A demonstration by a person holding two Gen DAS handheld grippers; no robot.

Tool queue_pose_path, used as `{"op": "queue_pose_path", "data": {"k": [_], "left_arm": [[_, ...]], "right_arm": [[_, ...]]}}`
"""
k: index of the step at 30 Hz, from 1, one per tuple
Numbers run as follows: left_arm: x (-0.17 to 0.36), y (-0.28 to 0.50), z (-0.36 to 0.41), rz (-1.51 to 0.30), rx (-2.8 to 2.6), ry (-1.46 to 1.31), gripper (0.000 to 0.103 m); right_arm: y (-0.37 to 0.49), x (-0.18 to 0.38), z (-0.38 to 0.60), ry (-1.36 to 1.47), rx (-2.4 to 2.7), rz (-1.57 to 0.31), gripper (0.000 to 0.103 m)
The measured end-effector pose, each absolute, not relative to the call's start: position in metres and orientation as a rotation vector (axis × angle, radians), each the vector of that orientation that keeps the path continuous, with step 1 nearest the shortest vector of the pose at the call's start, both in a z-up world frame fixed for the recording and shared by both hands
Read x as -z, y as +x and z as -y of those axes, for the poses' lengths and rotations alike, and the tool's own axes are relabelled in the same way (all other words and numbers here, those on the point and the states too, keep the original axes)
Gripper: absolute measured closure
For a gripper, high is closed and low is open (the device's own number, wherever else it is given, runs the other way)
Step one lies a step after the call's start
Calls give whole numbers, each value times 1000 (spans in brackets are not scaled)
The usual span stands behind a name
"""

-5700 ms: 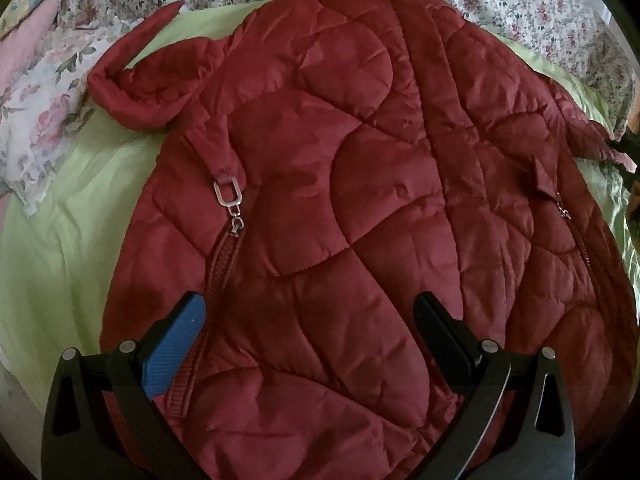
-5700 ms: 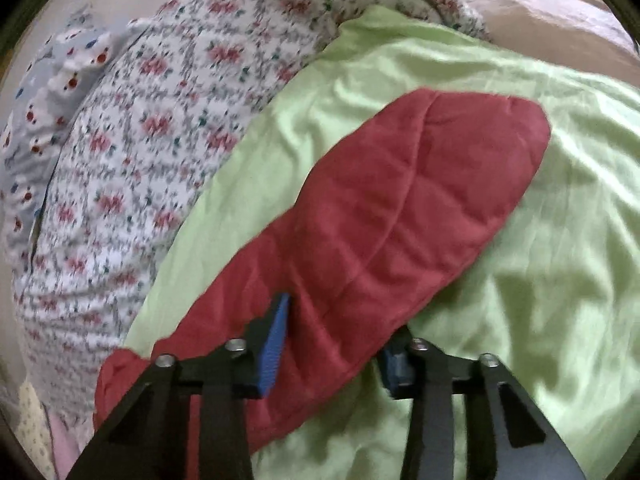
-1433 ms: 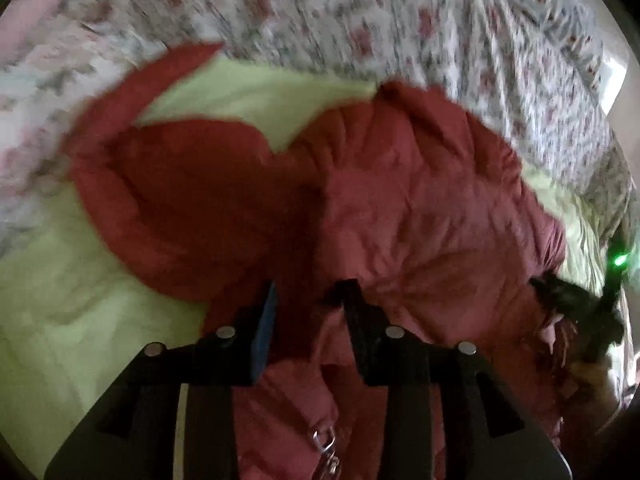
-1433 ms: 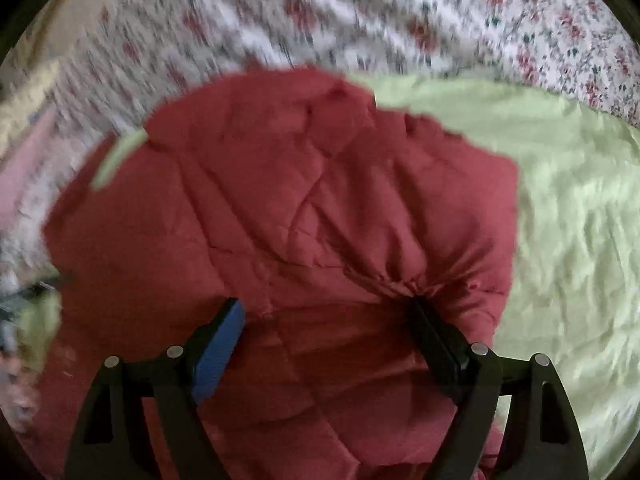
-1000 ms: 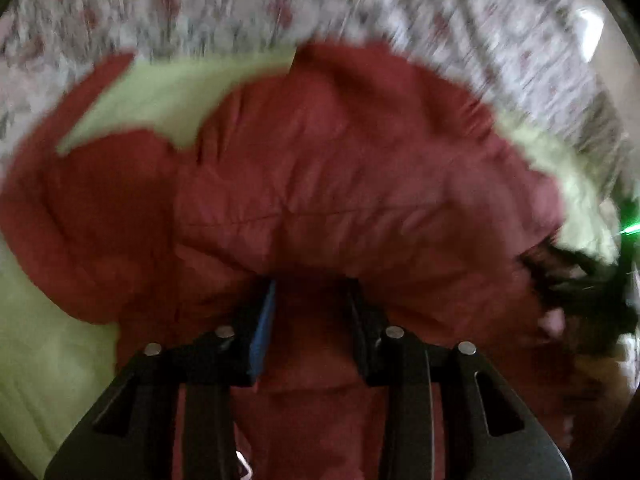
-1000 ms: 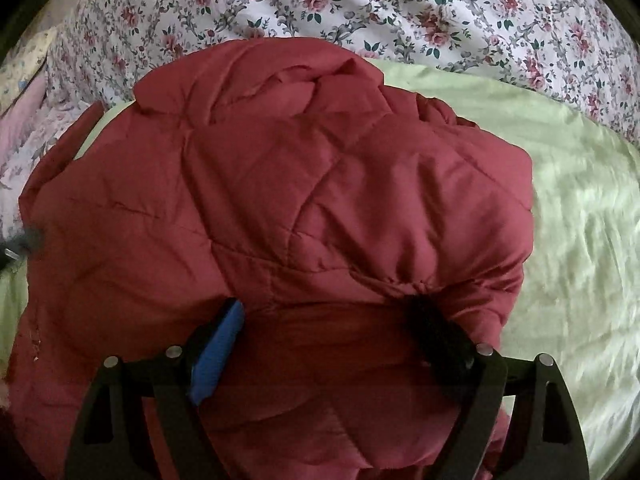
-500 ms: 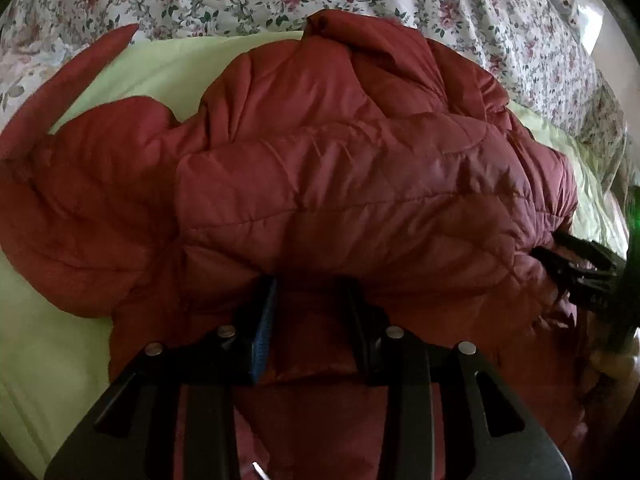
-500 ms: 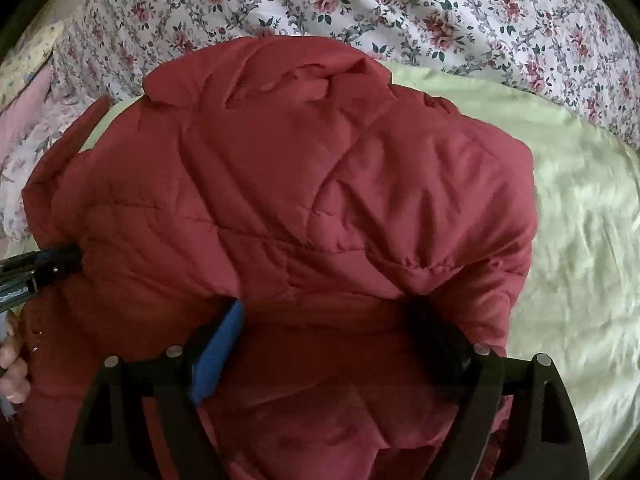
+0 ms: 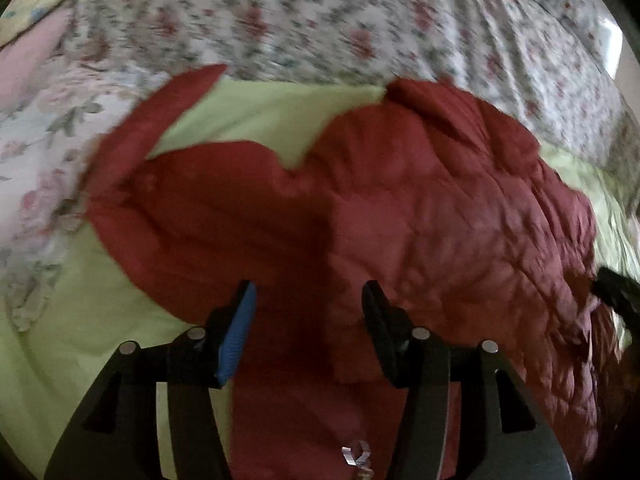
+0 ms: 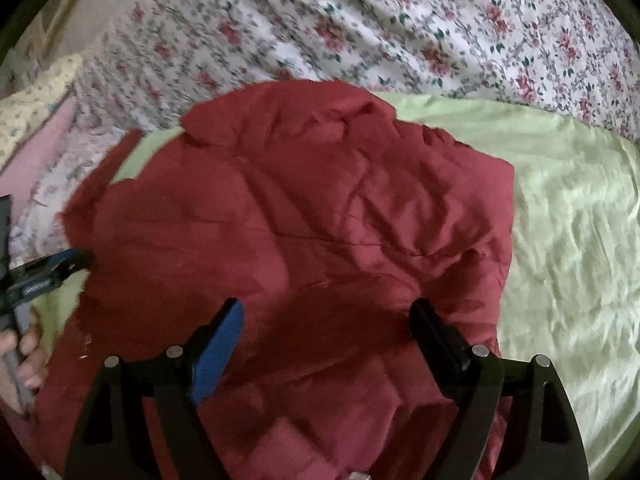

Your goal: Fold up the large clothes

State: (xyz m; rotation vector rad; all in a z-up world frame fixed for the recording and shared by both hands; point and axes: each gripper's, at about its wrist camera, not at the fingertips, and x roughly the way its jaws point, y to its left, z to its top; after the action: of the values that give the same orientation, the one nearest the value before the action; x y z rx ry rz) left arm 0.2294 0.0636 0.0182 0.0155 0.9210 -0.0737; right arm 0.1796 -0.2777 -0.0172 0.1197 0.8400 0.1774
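A red quilted jacket (image 9: 420, 216) lies on a light green sheet (image 9: 256, 108), its lower part folded up over the body. One sleeve (image 9: 160, 116) sticks out to the upper left. My left gripper (image 9: 308, 300) is open and empty just above the fold's left edge. A zipper pull (image 9: 356, 456) shows below it. In the right wrist view the jacket (image 10: 320, 208) fills the middle. My right gripper (image 10: 326, 320) is open and empty above the fold. The left gripper (image 10: 48, 268) shows at the far left, and the right gripper (image 9: 616, 292) at the left view's right edge.
A floral quilt (image 10: 360, 20) is bunched along the far side of the bed. Pink and floral pillows (image 9: 36, 80) lie at the left. The green sheet (image 10: 568, 220) stretches out to the right of the jacket.
Both grippers have let go of the jacket's lower edge after folding it up over the body. The left jaws have opened. Both grippers have pulled back a little.
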Motion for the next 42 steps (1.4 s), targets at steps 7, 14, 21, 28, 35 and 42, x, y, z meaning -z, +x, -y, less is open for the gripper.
{"op": "queue_pose_path", "data": {"k": [7, 14, 21, 28, 35, 42], "left_arm": [[-33, 248, -101, -866, -65, 38, 26], [-37, 306, -136, -846, -242, 106, 25], [-10, 375, -158, -932, -380, 132, 33], [-10, 376, -174, -934, -320, 33, 93], [-48, 322, -159, -812, -118, -117, 94], [-75, 274, -113, -734, 26, -138, 94]], "right_arm": [[143, -3, 260, 115, -257, -804, 17], [117, -16, 263, 175, -284, -774, 17], [99, -24, 262, 201, -298, -770, 17], [91, -30, 274, 213, -263, -757, 17], [88, -32, 284, 263, -255, -734, 17], [85, -28, 275, 256, -273, -751, 17]]}}
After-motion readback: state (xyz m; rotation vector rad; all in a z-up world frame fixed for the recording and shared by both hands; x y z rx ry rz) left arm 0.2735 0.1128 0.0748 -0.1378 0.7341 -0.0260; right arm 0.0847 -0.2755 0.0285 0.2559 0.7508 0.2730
